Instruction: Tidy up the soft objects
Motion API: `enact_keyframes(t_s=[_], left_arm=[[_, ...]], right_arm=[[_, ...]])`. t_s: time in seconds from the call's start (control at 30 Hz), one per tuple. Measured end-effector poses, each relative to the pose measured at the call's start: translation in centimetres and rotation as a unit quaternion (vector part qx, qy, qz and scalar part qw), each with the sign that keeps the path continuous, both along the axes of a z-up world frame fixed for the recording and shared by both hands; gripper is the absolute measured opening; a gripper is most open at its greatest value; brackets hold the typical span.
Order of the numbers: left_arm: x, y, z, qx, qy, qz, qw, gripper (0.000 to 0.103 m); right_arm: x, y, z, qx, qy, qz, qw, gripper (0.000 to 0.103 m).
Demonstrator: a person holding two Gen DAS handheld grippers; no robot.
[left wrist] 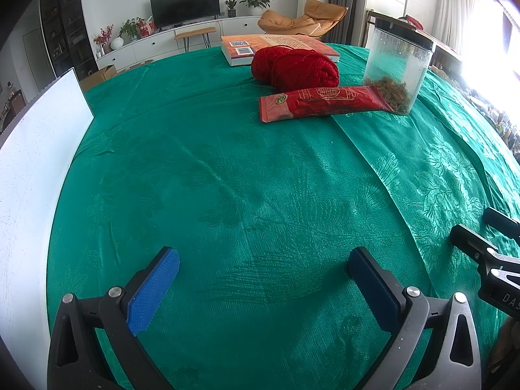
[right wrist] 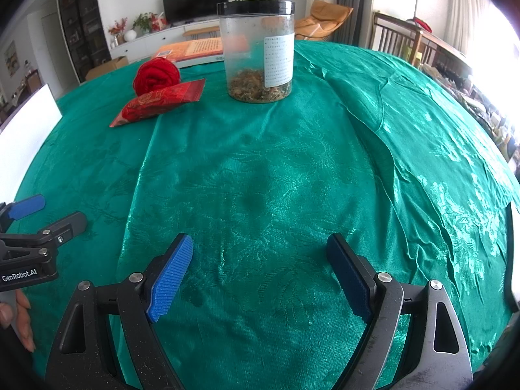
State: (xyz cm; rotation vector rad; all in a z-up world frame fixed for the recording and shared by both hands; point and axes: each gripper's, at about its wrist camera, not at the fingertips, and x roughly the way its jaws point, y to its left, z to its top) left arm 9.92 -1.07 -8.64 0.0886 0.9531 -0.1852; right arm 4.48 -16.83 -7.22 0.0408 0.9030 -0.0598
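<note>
A red ball of yarn [left wrist: 294, 66] [right wrist: 156, 75] lies on the green tablecloth [left wrist: 227, 178] at the far side. In front of it rests a soft red foil packet [left wrist: 320, 102] [right wrist: 159, 101]. My left gripper [left wrist: 265, 256] is open over bare cloth at the near edge, far from both. My right gripper [right wrist: 260, 243] is open too, with nothing between its blue pads, beside the left one. Each gripper shows at the edge of the other's view: the right gripper [left wrist: 487, 230] and the left gripper [right wrist: 52, 213].
A clear plastic jar [left wrist: 398, 65] [right wrist: 258, 52] with a black lid and dried bits inside stands right of the packet. An orange book [left wrist: 276, 47] lies behind the yarn. A white board [left wrist: 35, 169] stands at the table's left. A hand [right wrist: 19, 318] holds the left gripper.
</note>
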Motion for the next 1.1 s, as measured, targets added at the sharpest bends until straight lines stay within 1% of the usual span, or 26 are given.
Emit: enact_keyframes(t_s=[0.97, 1.1], left_arm=[[0.0, -0.01, 0.0, 0.0, 0.0, 0.0, 1.0, 0.103], [0.1, -0.02, 0.09, 0.001, 0.007, -0.008, 0.9999, 0.103]], right_arm=[[0.0, 0.0, 0.0, 0.0, 0.0, 0.0, 1.0, 0.087], [0.0, 0.0, 0.01, 0.0, 0.0, 0.0, 1.0, 0.087]])
